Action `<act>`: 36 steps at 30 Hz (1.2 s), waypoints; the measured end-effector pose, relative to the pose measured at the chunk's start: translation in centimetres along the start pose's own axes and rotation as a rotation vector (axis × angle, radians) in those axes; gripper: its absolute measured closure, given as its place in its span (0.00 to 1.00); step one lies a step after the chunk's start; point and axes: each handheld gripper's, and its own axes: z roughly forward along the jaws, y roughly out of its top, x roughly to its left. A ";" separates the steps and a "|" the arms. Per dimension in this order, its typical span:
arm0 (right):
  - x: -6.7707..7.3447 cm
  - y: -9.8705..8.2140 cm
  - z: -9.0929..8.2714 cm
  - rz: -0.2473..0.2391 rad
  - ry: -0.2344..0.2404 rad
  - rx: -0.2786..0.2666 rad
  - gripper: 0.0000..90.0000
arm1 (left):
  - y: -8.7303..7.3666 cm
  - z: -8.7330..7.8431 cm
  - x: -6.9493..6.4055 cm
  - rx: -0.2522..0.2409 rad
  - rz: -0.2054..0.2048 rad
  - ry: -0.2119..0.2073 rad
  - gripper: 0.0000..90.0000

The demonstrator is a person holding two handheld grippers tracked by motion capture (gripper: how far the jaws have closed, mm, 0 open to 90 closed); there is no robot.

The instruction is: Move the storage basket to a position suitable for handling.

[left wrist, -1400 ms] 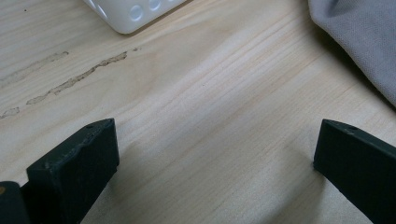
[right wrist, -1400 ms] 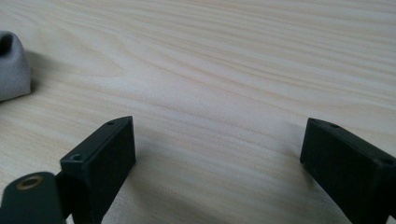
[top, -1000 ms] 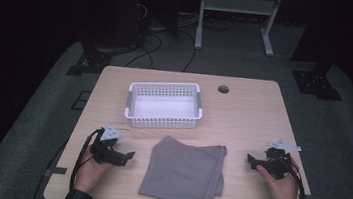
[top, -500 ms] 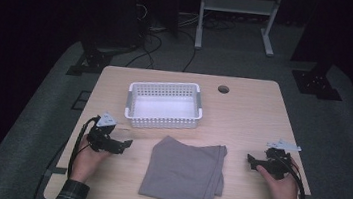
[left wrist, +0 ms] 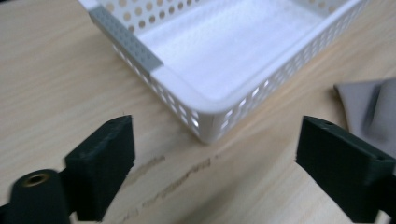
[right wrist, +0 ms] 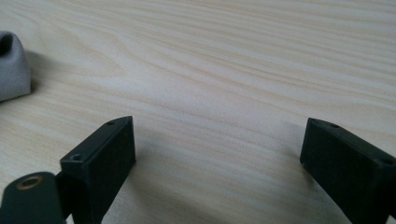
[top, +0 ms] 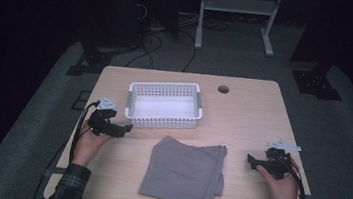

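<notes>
The left gripper [top: 126, 127] sits at the left of the high view, just below the lower left corner of the white basket [top: 164, 104]. Its jaws stand well apart and have just been closing a little, with nothing between them. In the left gripper view the basket's near corner [left wrist: 205, 126] lies ahead between the two jaws, and it seems the gripper is held above the table [left wrist: 56, 84] rather than resting on it, though the blur makes that hard to judge.

The grey cloth [top: 186, 171] lies folded at the lower middle of the high view, between the two hands and just below the basket.

The right gripper [top: 252, 161] is at the lower right, near the cloth's right edge, jaws wide open over bare wood.
</notes>
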 end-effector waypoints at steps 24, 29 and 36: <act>0.0 0.0 0.0 0.000 0.000 0.000 0.10 | 2.4 2.6 -1.1 0.003 0.017 -0.059 0.18; 0.0 0.0 0.0 0.000 0.000 0.000 0.10 | 2.8 3.1 -1.9 0.001 0.031 -0.078 0.18; 0.0 0.0 0.0 0.000 0.000 0.000 0.10 | 3.2 3.8 -2.8 -0.010 0.041 -0.107 0.18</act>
